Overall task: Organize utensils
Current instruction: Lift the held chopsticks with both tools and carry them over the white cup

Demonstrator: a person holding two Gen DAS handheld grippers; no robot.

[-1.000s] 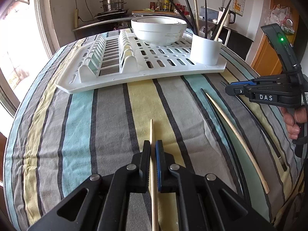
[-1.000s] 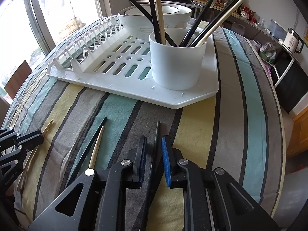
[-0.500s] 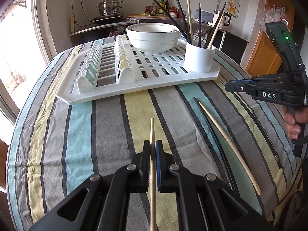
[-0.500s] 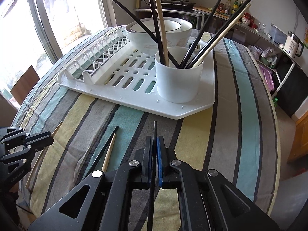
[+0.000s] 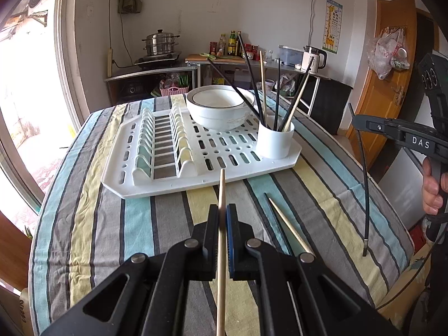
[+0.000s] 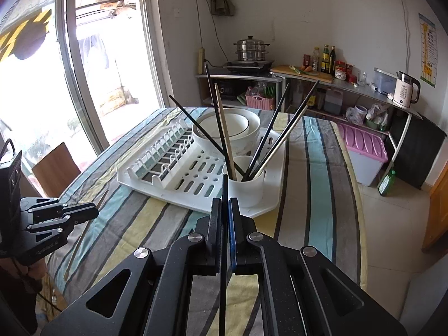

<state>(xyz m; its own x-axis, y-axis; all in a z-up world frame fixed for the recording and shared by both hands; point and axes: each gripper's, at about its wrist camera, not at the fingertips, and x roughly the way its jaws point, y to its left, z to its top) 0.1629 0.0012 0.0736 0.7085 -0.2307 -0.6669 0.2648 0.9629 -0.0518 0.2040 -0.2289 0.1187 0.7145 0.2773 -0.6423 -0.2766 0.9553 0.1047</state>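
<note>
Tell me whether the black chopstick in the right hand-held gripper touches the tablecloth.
Apart. In the left wrist view the black chopstick hangs from the right hand-held gripper, its lower tip above the tablecloth.

Open striped tablecloth (image 5: 92, 218) lies between the grippers and the white slotted plastic dish rack (image 5: 201, 151), and nothing stands on that stretch. Over the white cylindrical utensil cup (image 5: 275, 140) the way in is crowded: black and pale wooden chopsticks (image 6: 224, 128) fan out of it in every direction (the clearest gap sits near the cup's front rim). Just behind, the white ceramic bowl (image 5: 219, 107) blocks the far side. A loose pale wooden chopstick (image 5: 288, 224) lies on the cloth at the right.
</note>
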